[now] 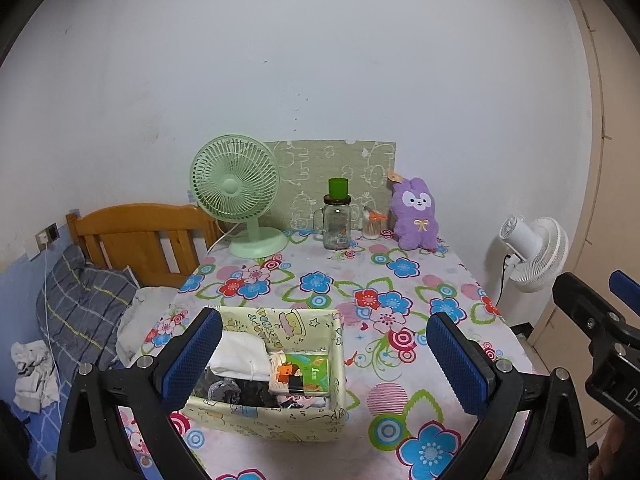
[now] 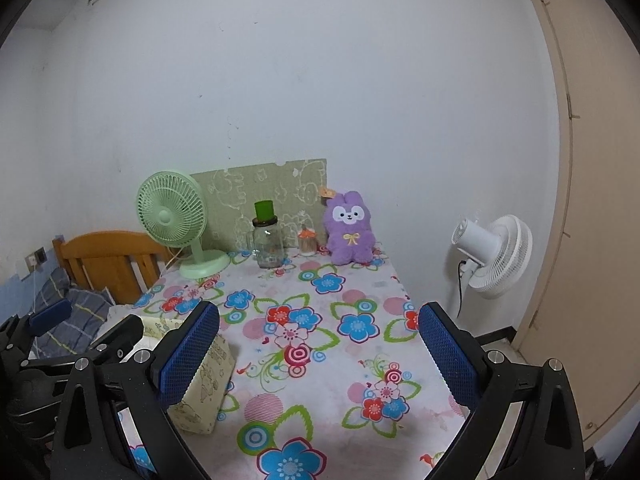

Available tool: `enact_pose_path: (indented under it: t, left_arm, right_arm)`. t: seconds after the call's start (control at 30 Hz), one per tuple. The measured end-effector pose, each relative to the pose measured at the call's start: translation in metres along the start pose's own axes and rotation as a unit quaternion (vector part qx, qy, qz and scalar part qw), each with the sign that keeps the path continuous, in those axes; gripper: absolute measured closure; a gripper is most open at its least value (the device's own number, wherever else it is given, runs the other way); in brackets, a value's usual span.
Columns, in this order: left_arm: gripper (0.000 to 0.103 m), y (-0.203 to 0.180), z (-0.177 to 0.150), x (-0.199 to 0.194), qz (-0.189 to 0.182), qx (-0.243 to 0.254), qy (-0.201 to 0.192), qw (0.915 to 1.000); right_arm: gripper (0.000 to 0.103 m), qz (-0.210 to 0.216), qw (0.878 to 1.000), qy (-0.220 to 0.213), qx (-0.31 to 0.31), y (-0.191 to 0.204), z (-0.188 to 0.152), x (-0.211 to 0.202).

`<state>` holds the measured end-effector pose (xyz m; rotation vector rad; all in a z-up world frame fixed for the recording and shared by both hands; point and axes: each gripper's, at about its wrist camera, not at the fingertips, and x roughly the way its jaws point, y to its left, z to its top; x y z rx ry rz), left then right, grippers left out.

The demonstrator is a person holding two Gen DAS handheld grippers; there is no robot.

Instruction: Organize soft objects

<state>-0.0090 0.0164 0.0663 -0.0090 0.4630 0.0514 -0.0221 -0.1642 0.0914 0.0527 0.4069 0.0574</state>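
Note:
A pale yellow cartoon-print fabric box [image 1: 320,416] sits on the flowered table near its front left, filled with folded white and dark cloth and a green packet. It also shows in the right wrist view [image 2: 208,384]. My left gripper [image 1: 324,354] is open and empty, just above and in front of the box. My right gripper [image 2: 320,354] is open and empty over the table to the right of the box. A purple plush bunny [image 1: 416,216] sits upright at the table's back right, also in the right wrist view [image 2: 350,230].
At the table's back stand a green desk fan [image 1: 240,196], a glass jar with a green cup on it [image 1: 337,220] and a small toothpick holder [image 1: 374,226]. A white fan [image 1: 534,254] stands right of the table. A bed with a wooden headboard [image 1: 140,240] is at left.

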Motion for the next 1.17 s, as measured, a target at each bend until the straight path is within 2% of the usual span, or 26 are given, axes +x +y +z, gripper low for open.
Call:
enact_pose_path:
  t: [1.17]
  left_arm:
    - [0.000, 0.0072, -0.0008, -0.0023, 0.008, -0.009, -0.001, 0.9999]
  right_arm:
    - [0.002, 0.004, 1.000, 0.007, -0.010, 0.0065, -0.0005, 0.0057]
